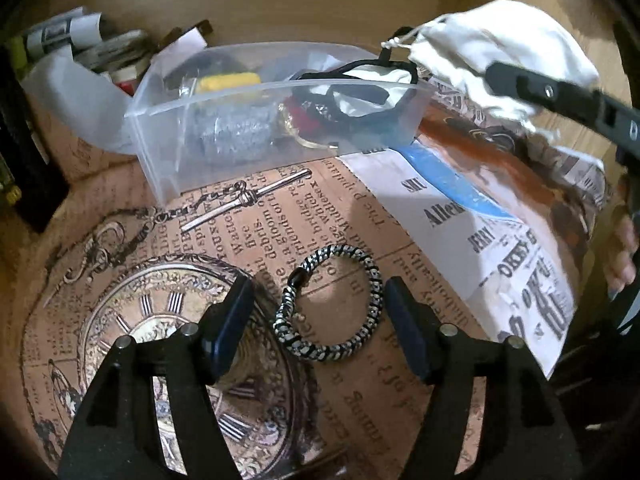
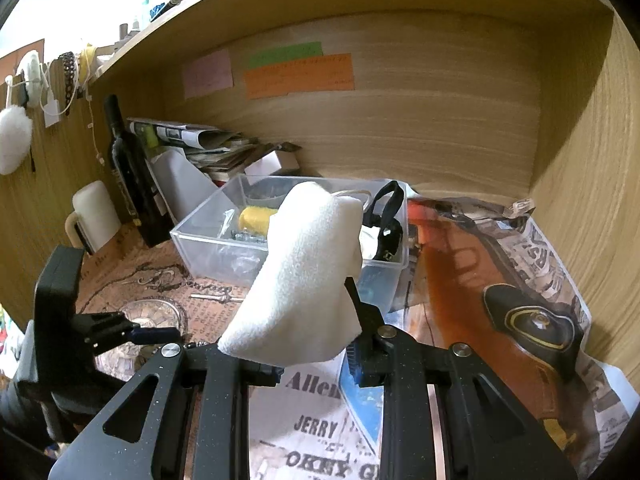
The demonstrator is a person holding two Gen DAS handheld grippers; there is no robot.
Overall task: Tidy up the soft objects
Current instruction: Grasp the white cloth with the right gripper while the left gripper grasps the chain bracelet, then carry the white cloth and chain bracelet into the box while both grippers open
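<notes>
A black-and-white braided ring (image 1: 334, 304) lies on the printed paper, between the fingers of my left gripper (image 1: 318, 328), which is open just above it. My right gripper (image 2: 316, 364) is shut on a white cloth pouch (image 2: 304, 276) and holds it in the air near the clear plastic bin (image 2: 200, 236). The pouch (image 1: 500, 48) and a right gripper finger (image 1: 560, 100) also show in the left wrist view, to the right of the bin (image 1: 168, 160). The bin holds a black strap (image 1: 360, 76), a grey fuzzy item (image 1: 236, 132), a yellow piece (image 1: 228, 80) and a red item.
A dark bottle (image 2: 128, 168), a white mug (image 2: 94, 212) and stacked papers (image 2: 200, 144) stand left of the bin. Wooden walls close in the back (image 2: 400, 120) and the right side. Printed paper sheets (image 2: 500, 280) cover the surface. The left gripper (image 2: 132, 334) shows at lower left.
</notes>
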